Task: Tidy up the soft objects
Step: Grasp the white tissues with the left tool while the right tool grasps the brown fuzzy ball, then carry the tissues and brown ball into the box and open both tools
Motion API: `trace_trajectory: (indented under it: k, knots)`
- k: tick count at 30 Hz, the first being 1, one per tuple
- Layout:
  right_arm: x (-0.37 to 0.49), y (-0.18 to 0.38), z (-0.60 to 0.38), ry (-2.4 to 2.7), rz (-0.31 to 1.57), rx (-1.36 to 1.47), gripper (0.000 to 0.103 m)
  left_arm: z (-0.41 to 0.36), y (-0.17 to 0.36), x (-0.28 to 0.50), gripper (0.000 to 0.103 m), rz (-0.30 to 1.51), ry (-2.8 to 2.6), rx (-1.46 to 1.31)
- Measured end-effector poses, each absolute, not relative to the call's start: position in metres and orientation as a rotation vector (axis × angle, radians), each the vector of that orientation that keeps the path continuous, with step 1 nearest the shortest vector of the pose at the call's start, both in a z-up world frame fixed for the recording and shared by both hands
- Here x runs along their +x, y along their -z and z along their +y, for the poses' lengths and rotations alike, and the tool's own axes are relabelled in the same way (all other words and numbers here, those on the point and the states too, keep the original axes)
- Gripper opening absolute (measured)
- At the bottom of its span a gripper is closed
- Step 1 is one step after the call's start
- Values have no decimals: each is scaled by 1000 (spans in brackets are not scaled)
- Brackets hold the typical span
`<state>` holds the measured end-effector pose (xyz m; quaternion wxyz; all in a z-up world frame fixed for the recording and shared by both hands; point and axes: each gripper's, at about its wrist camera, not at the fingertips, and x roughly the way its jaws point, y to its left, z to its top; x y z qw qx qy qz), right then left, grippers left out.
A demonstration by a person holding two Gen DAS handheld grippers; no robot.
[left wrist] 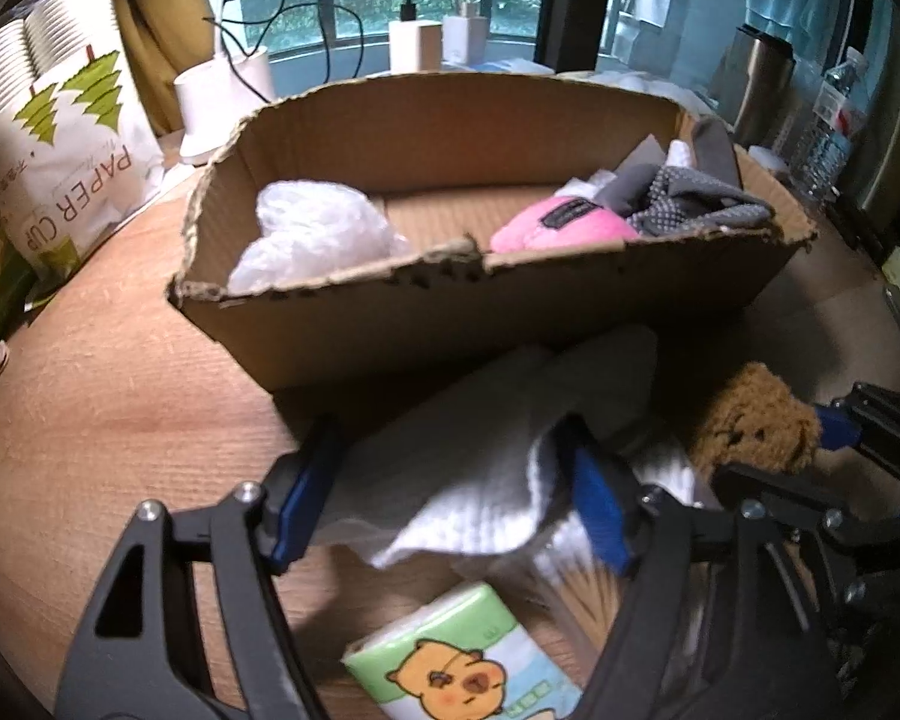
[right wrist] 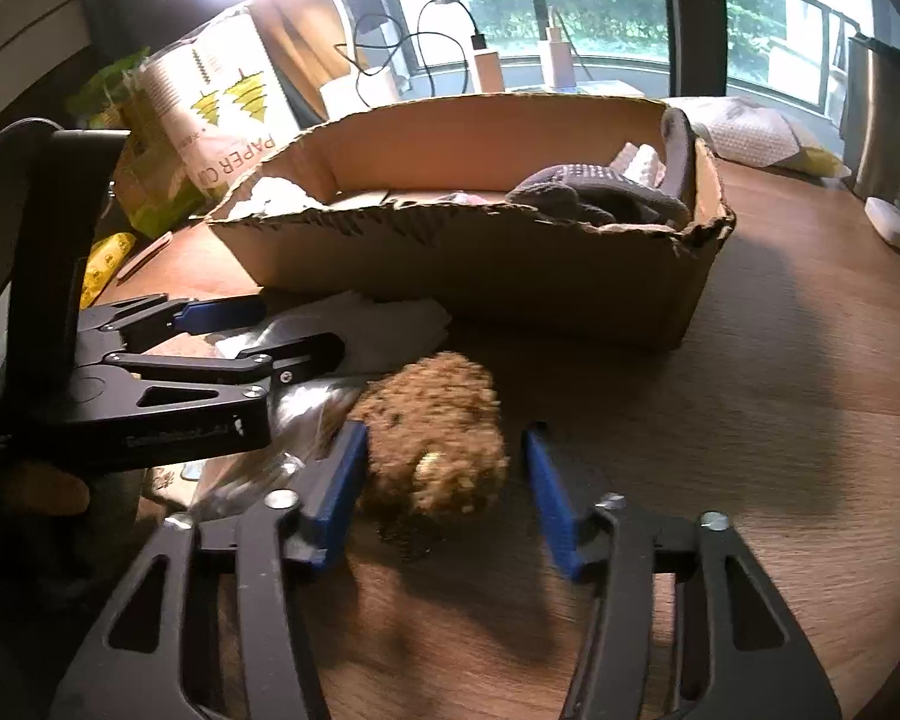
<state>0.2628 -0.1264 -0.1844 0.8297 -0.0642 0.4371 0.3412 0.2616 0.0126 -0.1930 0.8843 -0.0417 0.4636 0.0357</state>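
A cardboard box (left wrist: 390, 312) stands on the wooden table and holds a white plastic wad (left wrist: 312, 234), a pink plush (left wrist: 564, 228) and grey dotted cloth (left wrist: 684, 204). A white cloth (left wrist: 486, 462) lies in front of the box between the open fingers of my left gripper (left wrist: 450, 498), draped over the right finger. A brown plush bear (right wrist: 438, 438) lies between the open fingers of my right gripper (right wrist: 444, 486); it also shows in the left wrist view (left wrist: 756, 420). The box (right wrist: 510, 276) and the left gripper (right wrist: 252, 330) show in the right wrist view.
A tissue pack with a cartoon animal (left wrist: 468, 660) and a clear pack of sticks (left wrist: 582, 600) lie under the left gripper. A paper cup bag (left wrist: 60, 138) stands at the left. A steel flask (left wrist: 756, 84) and water bottle (left wrist: 828, 126) stand at the right.
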Motion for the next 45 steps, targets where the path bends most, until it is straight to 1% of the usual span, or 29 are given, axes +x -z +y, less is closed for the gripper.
trace_trajectory:
  k: [1, 2, 4, 6, 7, 14, 34, 45]
  knots:
    - [261, 184, -125, -726, 925, -141, 43, 11, 192, 261, 53, 962, -59, -87]
    - [260, 183, -124, -726, 920, -150, 41, 9, 191, 260, 45, 960, -36, -91]
    - [257, 182, -121, -727, 913, -160, 39, 3, 190, 259, 25, 962, -4, -85]
    - [256, 180, -121, -726, 907, -164, 37, -2, 190, 257, 19, 962, 15, -81]
    - [255, 178, -121, -726, 904, -166, 36, -3, 189, 256, 17, 961, 19, -81]
    - [251, 170, -122, -711, 878, -179, 33, 5, 177, 241, 16, 916, 38, -123]
    - [243, 130, -127, -687, 779, -198, 33, 28, 124, 203, 16, 748, 55, -177]
    - [245, 111, -121, -693, 734, -209, 33, 51, 98, 200, 16, 674, 14, -185]
